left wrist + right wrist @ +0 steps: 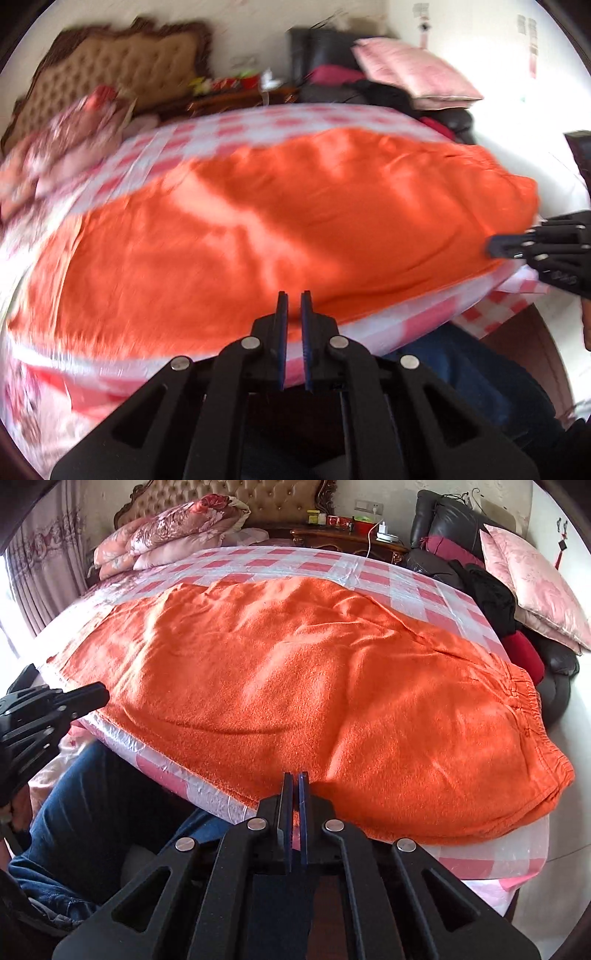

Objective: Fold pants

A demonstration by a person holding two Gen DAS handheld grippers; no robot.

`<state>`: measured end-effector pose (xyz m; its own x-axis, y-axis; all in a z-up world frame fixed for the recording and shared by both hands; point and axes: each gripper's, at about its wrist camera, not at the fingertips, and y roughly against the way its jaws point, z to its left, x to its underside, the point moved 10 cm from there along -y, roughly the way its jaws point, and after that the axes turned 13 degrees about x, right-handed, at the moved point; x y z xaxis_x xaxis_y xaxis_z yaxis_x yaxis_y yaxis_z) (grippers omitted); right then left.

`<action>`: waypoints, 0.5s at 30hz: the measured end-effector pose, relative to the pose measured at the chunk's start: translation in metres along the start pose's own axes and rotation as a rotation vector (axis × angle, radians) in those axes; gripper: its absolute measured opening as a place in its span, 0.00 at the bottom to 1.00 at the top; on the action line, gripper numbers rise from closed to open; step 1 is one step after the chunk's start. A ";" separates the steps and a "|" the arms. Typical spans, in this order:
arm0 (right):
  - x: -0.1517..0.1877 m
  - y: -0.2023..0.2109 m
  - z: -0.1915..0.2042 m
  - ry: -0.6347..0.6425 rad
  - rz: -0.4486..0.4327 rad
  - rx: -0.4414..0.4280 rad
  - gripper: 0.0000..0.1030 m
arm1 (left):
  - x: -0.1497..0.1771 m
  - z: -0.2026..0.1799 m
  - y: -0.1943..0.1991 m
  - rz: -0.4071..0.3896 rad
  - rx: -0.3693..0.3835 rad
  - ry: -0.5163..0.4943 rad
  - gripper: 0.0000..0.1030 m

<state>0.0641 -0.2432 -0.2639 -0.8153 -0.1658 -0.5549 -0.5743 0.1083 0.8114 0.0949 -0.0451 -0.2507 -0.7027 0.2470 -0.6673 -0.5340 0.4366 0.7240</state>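
The orange pants [295, 686] lie spread lengthwise over the near half of a bed [373, 579] whose red-and-white checked sheet is covered in clear plastic, with the elastic waistband [524, 698] at the right end and the leg end off to the left. The right gripper [294, 775] sits at the near edge of the fabric close to the waist, its jaws clenched with a sliver of orange showing between the blue pads. The left gripper [294, 295] hovers over the near edge further left, jaws almost closed with a narrow gap and no cloth pinched; its own view is blurred. A person's jeans-clad legs [85, 794] show below the bed edge. Floral quilts [166, 531] are stacked by the tufted headboard [258, 498], and a pink pillow [535, 579] rests on a dark sofa [443, 517] at the right
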 end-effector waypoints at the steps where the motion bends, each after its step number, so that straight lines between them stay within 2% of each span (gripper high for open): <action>1: -0.001 0.002 -0.003 -0.008 0.008 -0.006 0.01 | 0.002 0.006 0.003 0.000 -0.007 0.014 0.09; 3: -0.010 0.012 -0.017 -0.024 -0.024 -0.018 0.02 | 0.001 0.022 0.010 -0.002 -0.058 0.025 0.17; 4: -0.020 0.015 -0.031 -0.039 -0.050 0.000 0.06 | -0.006 0.030 0.013 -0.021 -0.060 0.040 0.20; 5: -0.030 0.015 -0.047 -0.064 -0.068 0.034 0.11 | -0.013 0.035 0.014 -0.038 -0.057 0.048 0.21; 6: -0.041 0.012 -0.063 -0.092 -0.077 0.065 0.24 | -0.024 0.041 0.013 -0.054 -0.064 0.042 0.23; 7: -0.051 0.009 -0.075 -0.119 -0.083 0.083 0.31 | -0.043 0.046 0.009 -0.071 -0.070 0.026 0.28; 9: -0.079 -0.011 -0.101 -0.174 -0.083 0.098 0.36 | -0.069 0.055 -0.011 -0.048 0.006 0.068 0.47; 12: -0.108 -0.055 -0.128 -0.216 -0.044 0.143 0.36 | -0.110 0.085 -0.045 -0.043 -0.009 0.134 0.43; 15: -0.114 -0.088 -0.146 -0.201 0.002 0.219 0.36 | -0.127 0.110 -0.082 0.042 -0.008 0.205 0.31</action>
<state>0.2191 -0.3771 -0.2453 -0.8020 0.0296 -0.5965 -0.5575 0.3214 0.7655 0.2795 -0.0176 -0.2449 -0.8050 0.0828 -0.5874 -0.5054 0.4227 0.7523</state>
